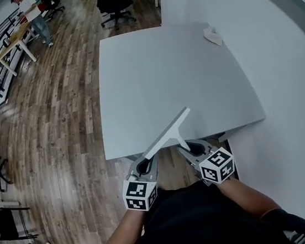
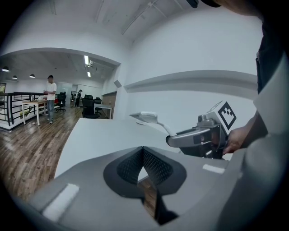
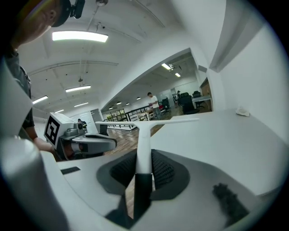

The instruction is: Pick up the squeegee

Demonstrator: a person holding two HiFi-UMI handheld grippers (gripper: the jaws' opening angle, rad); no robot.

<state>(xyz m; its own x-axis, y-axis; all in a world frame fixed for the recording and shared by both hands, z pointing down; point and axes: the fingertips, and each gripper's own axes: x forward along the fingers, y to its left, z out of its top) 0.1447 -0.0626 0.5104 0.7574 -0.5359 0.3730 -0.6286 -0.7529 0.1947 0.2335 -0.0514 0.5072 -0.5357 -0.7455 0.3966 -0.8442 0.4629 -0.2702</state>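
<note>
pinching the squeegee [image 1: 168, 133] handle, right gripper [image 3: 143, 168]; left gripper [image 2: 142, 155] closed.

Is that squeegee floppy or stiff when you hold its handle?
Probably stiff: the squeegee sticks straight out of the right gripper without drooping. Likely light, since one grip on the thin handle holds it. Its long bar might make it twist.
</note>
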